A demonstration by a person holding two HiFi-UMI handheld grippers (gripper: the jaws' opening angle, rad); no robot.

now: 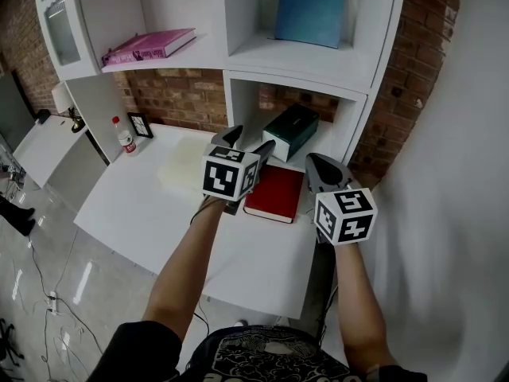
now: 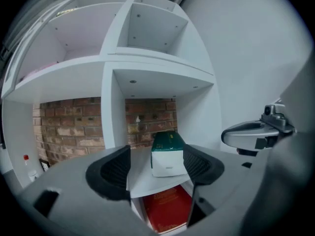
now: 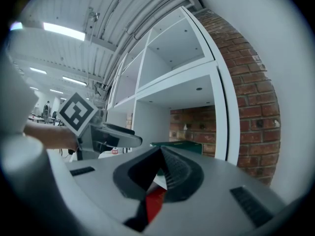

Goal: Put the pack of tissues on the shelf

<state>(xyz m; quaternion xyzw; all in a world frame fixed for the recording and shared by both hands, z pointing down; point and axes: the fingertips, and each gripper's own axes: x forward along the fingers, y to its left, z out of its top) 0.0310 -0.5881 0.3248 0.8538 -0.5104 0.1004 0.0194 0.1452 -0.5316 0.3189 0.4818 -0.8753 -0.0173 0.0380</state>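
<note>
White shelving (image 1: 302,82) rises at twelve o'clock from us, and we read across it from the left: a bottle (image 1: 124,134) on the desk (image 1: 159,213) at ten o'clock and a pink book (image 1: 147,46) on the board above it, both well apart from the work. Next comes the left gripper (image 1: 250,140), its jaws standing partly apart with nothing gripped. In the left gripper view the pack of tissues (image 1: 291,130) shows between the pads but lies beyond them, and we see no pad pressing on it. The pack rests inside the lower compartment, green top up, at about one o'clock from the left gripper's tips, and the red book (image 1: 275,193) lies on the desk at six o'clock of it, outside the opening. We judge the placing as good as done, so the step in hand is getting the tongs away cleanly. To do that well we should hold the jaws wider than the pack, draw straight back toward six o'clock, and lift a little to pass over the red book. A sideways swing could nudge the pack askew or knock the compartment's wall. At four o'clock of the left gripper, the right gripper (image 1: 316,164) hangs with its jaws closed together on nothing; it is best held clear of the opening.
</note>
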